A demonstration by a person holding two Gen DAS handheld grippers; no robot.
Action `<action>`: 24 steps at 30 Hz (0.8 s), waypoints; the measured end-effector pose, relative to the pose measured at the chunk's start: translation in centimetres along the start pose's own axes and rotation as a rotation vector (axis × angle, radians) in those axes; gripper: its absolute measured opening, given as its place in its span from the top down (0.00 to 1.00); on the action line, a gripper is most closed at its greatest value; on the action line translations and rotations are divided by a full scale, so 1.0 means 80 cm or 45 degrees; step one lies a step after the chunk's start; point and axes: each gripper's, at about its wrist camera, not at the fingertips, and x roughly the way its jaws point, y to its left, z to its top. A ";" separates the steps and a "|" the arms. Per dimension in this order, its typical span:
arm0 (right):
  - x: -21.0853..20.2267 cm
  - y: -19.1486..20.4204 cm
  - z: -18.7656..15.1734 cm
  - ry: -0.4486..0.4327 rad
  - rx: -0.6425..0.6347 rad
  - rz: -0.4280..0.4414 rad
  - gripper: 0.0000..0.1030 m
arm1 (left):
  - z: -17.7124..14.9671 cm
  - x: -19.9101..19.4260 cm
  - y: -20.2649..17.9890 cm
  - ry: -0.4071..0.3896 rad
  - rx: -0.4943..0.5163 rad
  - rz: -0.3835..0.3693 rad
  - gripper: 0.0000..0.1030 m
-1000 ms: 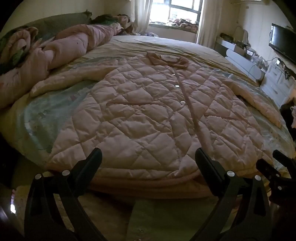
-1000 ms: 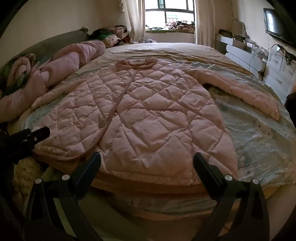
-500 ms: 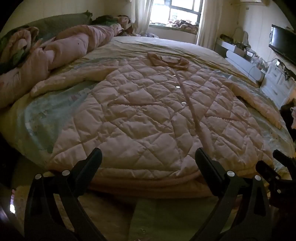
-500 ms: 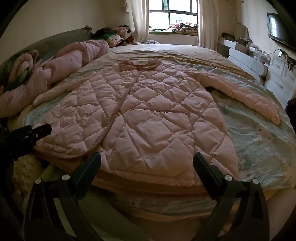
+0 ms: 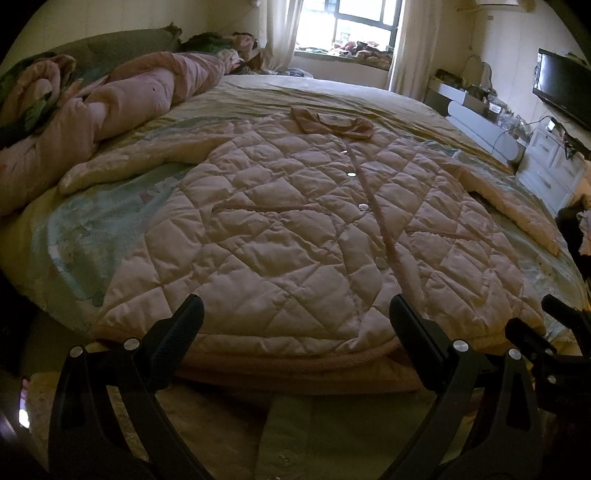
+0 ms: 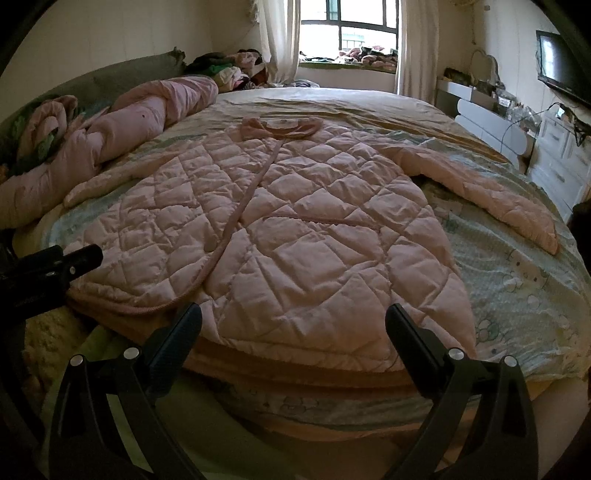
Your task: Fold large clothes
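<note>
A large pink quilted coat (image 5: 295, 236) lies spread flat on the bed, front up, collar at the far end, hem at the near edge. It also shows in the right wrist view (image 6: 295, 240). Its sleeves stretch out to the left (image 5: 125, 166) and to the right (image 6: 491, 195). My left gripper (image 5: 295, 317) is open and empty, just before the hem. My right gripper (image 6: 293, 325) is open and empty, just before the hem further right. Each gripper shows at the side of the other's view.
A rolled pink duvet (image 5: 122, 99) lies along the bed's left side. The bed sheet (image 6: 517, 280) is light blue with prints. White drawers (image 5: 554, 170) and a wall television (image 5: 565, 88) stand at the right. A window (image 6: 351, 26) is at the far end.
Both grippers have drifted slightly, so the coat sits a little differently in each view. Nothing was grasped and the coat has not moved.
</note>
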 end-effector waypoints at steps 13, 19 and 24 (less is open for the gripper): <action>0.002 0.002 0.000 0.002 -0.006 0.004 0.04 | 0.000 -0.002 0.000 -0.005 -0.001 0.005 0.09; 0.002 0.004 -0.001 -0.006 -0.009 0.002 0.04 | 0.003 -0.005 0.001 -0.008 0.000 0.007 0.09; 0.002 0.003 0.000 -0.005 -0.008 0.004 0.04 | 0.004 -0.005 0.003 -0.011 -0.001 0.007 0.09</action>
